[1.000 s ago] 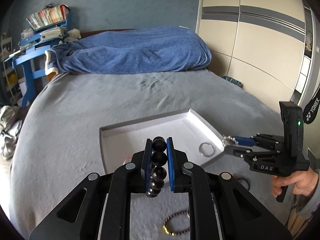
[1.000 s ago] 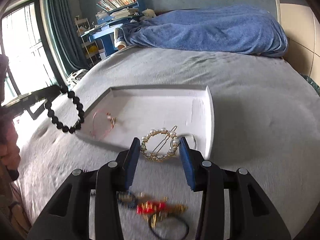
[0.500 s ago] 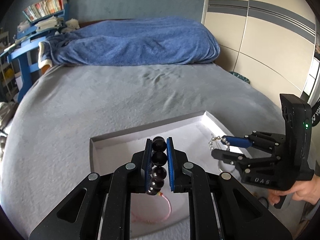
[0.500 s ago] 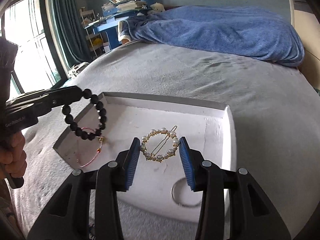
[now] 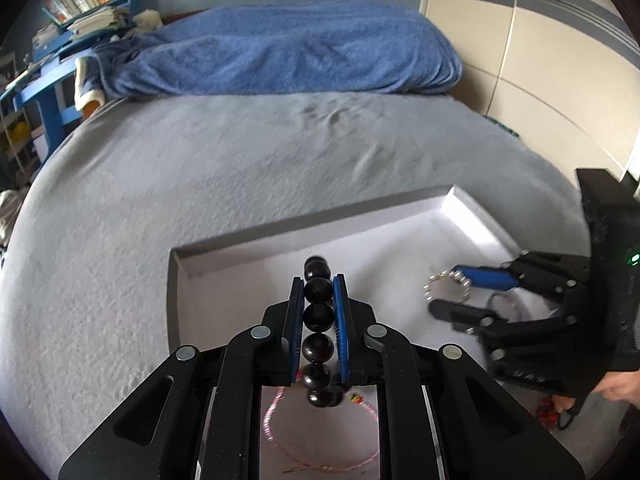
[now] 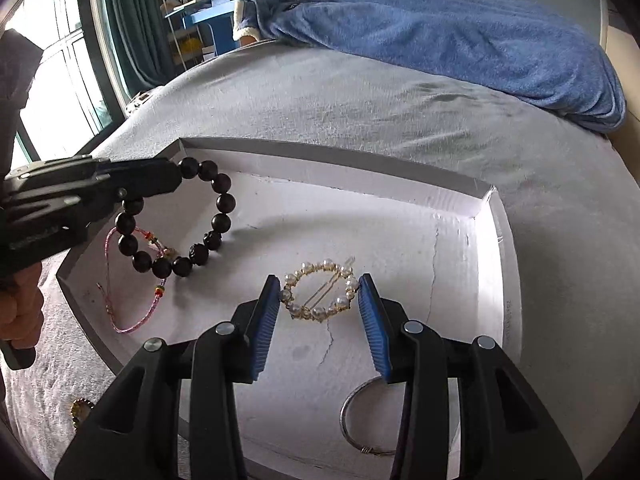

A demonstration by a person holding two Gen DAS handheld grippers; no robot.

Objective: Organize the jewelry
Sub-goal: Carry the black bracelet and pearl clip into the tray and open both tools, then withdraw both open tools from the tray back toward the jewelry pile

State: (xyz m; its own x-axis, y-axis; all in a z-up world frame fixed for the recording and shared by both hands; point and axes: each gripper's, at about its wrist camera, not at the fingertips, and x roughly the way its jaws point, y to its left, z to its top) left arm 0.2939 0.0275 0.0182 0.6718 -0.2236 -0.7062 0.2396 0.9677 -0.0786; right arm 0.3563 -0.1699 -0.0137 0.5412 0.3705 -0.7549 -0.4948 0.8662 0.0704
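Observation:
A white tray (image 6: 492, 248) lies on the grey bed; it also shows in the left wrist view (image 5: 280, 252). My left gripper (image 5: 318, 284) is shut on a black bead bracelet (image 5: 318, 316), which hangs over the tray's left part in the right wrist view (image 6: 216, 216). My right gripper (image 6: 318, 296) holds a round pearl hair clip (image 6: 320, 294) between its blue pads, just above the tray floor; the clip also shows in the left wrist view (image 5: 446, 286). A pink cord bracelet (image 6: 132, 320) and a silver ring (image 6: 360, 420) lie in the tray.
A blue blanket (image 6: 460, 40) is heaped at the far end of the bed. A gold item (image 6: 80, 410) lies on the bed beside the tray's near left. Red items (image 5: 546, 416) lie on the bed near my right hand. A wardrobe (image 5: 540, 60) stands at right.
Both grippers have moved forward over the tray and lower, carrying the black bracelet and the pearl clip. The right gripper's pads now stand wider around the clip.

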